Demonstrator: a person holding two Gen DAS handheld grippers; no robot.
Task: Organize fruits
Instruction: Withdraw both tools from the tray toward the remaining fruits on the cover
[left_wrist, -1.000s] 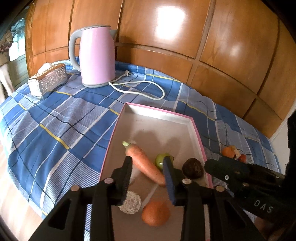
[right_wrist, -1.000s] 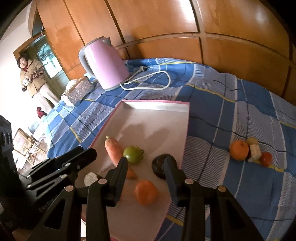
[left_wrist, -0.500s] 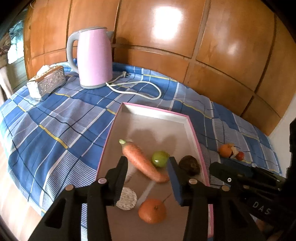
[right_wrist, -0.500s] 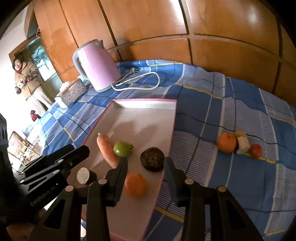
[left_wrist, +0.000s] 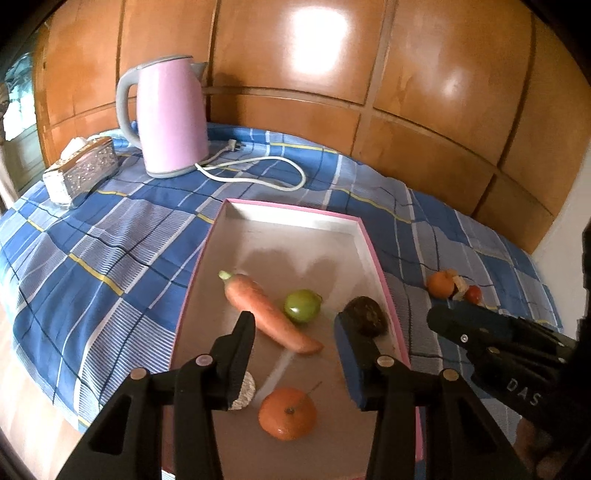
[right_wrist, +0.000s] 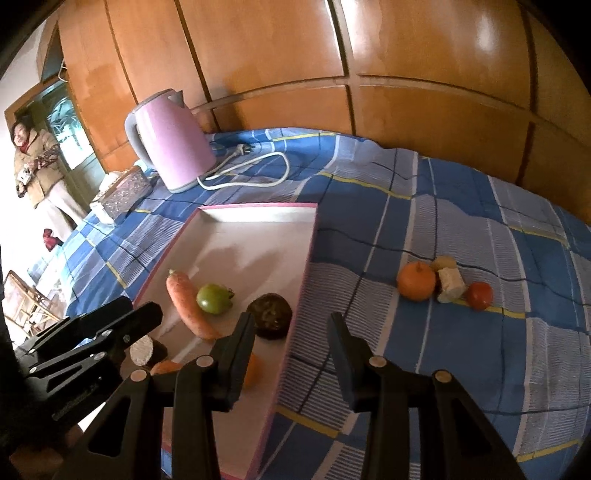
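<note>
A pink-rimmed tray (left_wrist: 291, 210) (right_wrist: 258, 210) lies on the blue checked cloth. In it are a carrot (left_wrist: 269, 314) (right_wrist: 184, 302), a green fruit (left_wrist: 301, 305) (right_wrist: 213, 298), a dark round fruit (left_wrist: 365, 315) (right_wrist: 269, 314), an orange (left_wrist: 287, 413) and a cut grey-faced piece (left_wrist: 245, 391) (right_wrist: 142, 350). My left gripper (left_wrist: 295, 328) is open and empty above the tray's near half. My right gripper (right_wrist: 291, 332) is open and empty over the tray's right rim. On the cloth to the right lie an orange (right_wrist: 415, 282) (left_wrist: 439, 284), a pale chunk (right_wrist: 450, 284) and a small red fruit (right_wrist: 479, 295) (left_wrist: 473, 294).
A pink kettle (left_wrist: 168, 118) (right_wrist: 170, 142) with a white cord (left_wrist: 258, 173) stands at the back. A silver tissue box (left_wrist: 79, 170) sits left of it. Wooden panels (left_wrist: 332, 74) close the back. A person (right_wrist: 33, 166) stands in a doorway at far left.
Both grippers have drawn back and risen. The left gripper has opened wider. The right gripper has shifted right, from over the tray's fruits to its right rim.
</note>
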